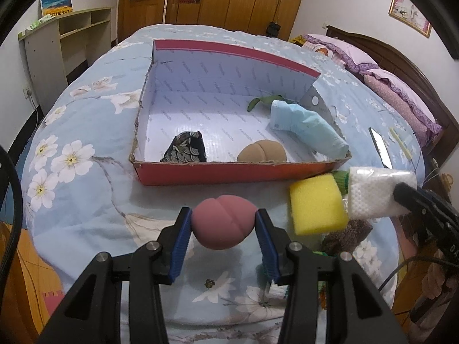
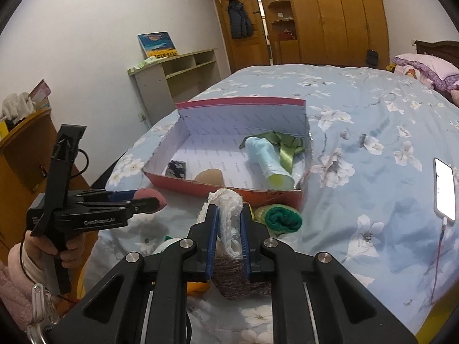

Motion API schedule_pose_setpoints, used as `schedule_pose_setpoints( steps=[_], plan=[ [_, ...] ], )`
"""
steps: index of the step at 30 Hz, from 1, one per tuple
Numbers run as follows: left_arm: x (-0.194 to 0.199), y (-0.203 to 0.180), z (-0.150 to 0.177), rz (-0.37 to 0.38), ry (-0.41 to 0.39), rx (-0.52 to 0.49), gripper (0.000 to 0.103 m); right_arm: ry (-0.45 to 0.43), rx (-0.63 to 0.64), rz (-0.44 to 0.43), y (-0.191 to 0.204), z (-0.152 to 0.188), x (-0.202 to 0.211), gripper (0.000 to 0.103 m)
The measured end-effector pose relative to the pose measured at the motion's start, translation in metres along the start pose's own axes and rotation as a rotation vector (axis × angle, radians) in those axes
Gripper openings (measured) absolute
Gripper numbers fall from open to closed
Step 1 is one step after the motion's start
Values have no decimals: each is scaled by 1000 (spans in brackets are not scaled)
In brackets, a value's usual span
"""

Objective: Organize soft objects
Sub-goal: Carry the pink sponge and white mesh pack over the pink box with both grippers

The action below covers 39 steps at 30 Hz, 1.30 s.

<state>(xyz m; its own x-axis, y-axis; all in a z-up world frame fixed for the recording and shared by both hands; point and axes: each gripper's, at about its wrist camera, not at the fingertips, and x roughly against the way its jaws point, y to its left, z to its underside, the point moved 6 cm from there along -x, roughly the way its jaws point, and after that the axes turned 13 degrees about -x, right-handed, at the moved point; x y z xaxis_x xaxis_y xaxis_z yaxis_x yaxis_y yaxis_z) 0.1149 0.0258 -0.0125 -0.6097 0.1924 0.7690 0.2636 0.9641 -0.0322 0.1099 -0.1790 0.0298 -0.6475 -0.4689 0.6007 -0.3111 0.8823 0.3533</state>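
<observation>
My left gripper (image 1: pixel 223 225) is shut on a mauve egg-shaped sponge (image 1: pixel 222 229), held just above the bedspread in front of the red cardboard box (image 1: pixel 229 173). My right gripper (image 2: pixel 228 210) is shut on a white mesh cloth (image 2: pixel 226 200), lifted slightly over the pile to the right. The box holds a dark patterned pouch (image 1: pixel 185 150), a tan sponge (image 1: pixel 262 150), a light blue rolled cloth (image 1: pixel 307 127) and a green ribbon (image 1: pixel 264 101). Outside the box's front right corner lie a yellow sponge (image 1: pixel 315 207), a green rolled towel (image 2: pixel 282 219) and a brown fuzzy piece (image 2: pixel 238 281).
Everything sits on a blue flowered bedspread (image 1: pixel 86 120). A lit phone (image 2: pixel 444 189) on a cable lies to the right of the box. Pillows (image 1: pixel 401 91) are at the far right, a shelf unit (image 1: pixel 66 46) at the left. A hand in a pink sleeve (image 2: pixel 17 281) holds the left gripper.
</observation>
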Motion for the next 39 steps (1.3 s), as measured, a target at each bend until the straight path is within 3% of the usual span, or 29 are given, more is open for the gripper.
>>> schedule_pose_setpoints(
  steps=[15, 27, 39],
  plan=[
    [-1, -3, -3, 4, 0, -4, 47, -52, -32, 68, -19, -17, 4, 16],
    [0, -3, -6, 1, -7, -7, 47, -112, -33, 53, -18, -43, -12, 16],
    [3, 7, -33, -38, -51, -29, 47, -126, -1, 41, -1, -56, -32, 16]
  ],
)
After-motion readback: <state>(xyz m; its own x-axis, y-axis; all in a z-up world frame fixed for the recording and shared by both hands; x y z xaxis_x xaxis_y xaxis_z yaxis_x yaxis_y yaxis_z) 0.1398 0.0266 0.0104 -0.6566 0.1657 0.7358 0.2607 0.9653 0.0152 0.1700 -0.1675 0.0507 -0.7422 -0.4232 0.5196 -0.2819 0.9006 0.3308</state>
